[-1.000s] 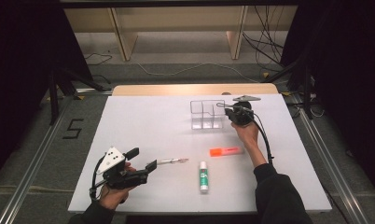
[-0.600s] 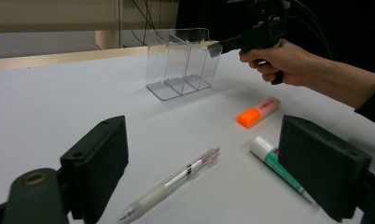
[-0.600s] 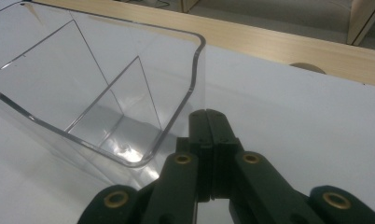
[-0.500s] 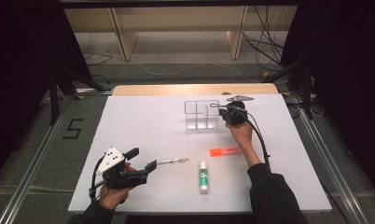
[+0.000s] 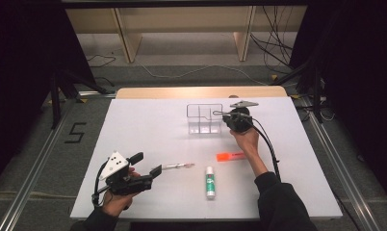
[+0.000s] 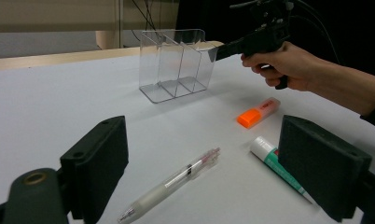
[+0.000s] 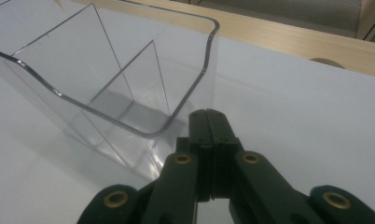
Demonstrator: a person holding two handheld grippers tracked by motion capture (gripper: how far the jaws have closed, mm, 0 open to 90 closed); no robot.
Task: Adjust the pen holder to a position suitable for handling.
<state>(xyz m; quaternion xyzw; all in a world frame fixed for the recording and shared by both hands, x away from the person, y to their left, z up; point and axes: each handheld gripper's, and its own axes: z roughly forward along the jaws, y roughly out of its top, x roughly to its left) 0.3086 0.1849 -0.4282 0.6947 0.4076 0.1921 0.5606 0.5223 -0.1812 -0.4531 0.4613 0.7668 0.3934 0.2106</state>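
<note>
Item: clear plastic organiser (image 5: pixel 204 118)
Build: transparent box, open top, two inner dividers making three compartments, all empty
Pose: upright on its base
Place: far middle of the white table (image 5: pixel 148 125), close to the wooden edge strip
Contact: right end wall touched by closed black jaw tips

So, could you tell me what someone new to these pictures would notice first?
Probably the clear three-compartment organizer standing at the far middle of the white table, with the right gripper shut and pressed against its right end wall. Next, the bright orange highlighter lying nearer the person, between a glue stick and that hand, and the pen lying in front of the open left gripper.
</note>
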